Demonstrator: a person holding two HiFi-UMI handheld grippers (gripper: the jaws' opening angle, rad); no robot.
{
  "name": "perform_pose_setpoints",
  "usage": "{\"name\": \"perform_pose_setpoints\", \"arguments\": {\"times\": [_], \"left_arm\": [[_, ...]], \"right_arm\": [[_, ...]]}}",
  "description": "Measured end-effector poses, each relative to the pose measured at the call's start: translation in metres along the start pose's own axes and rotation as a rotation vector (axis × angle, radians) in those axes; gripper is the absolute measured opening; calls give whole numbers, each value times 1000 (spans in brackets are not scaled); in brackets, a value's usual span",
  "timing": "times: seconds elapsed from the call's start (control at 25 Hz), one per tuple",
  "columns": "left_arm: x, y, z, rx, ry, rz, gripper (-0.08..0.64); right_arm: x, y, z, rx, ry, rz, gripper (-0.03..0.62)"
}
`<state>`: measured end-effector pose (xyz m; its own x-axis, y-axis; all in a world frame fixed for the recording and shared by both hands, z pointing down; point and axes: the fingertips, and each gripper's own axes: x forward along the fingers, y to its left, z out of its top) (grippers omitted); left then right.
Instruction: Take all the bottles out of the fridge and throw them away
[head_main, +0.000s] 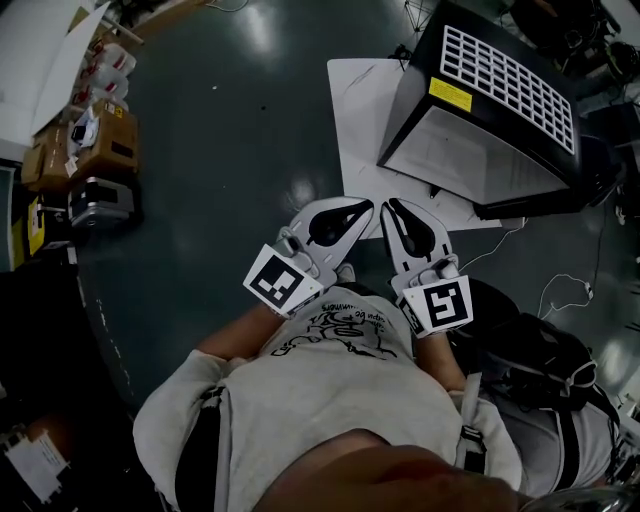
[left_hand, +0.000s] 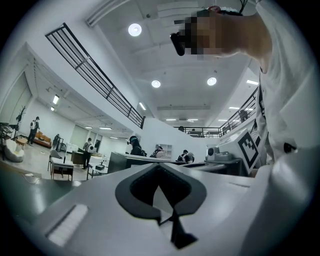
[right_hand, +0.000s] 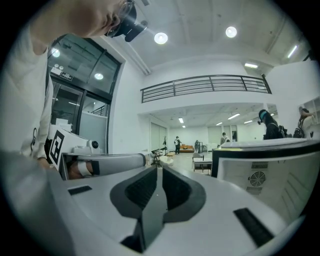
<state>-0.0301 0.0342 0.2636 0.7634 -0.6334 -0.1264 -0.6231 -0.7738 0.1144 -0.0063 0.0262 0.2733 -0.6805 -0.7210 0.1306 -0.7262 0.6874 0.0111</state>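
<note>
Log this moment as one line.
left gripper: shut, empty | right gripper: shut, empty | fridge: on white sheet | bottles: none visible

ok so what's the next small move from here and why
The left tool and right tool are shut, empty and held near the chest. No bottle shows, and the right gripper view shows only a vented side of the black box-shaped fridge with the white grid panel. So I'd probably move toward it to find its door.
</note>
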Motion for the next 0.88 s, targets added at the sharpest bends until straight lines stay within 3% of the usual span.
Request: {"name": "perform_pose_setpoints", "arguments": {"times": [0.2, 0.68, 0.88], "left_arm": [[1, -1, 3, 19, -5, -12, 8], [2, 1, 3, -15, 20, -13, 8], [3, 5, 4, 14, -1, -13, 8]], "right_arm": [[-1, 0, 5, -9, -8, 2, 38], [4, 0, 6, -4, -2, 3, 28], [6, -3, 7, -6, -3, -1, 28]]}}
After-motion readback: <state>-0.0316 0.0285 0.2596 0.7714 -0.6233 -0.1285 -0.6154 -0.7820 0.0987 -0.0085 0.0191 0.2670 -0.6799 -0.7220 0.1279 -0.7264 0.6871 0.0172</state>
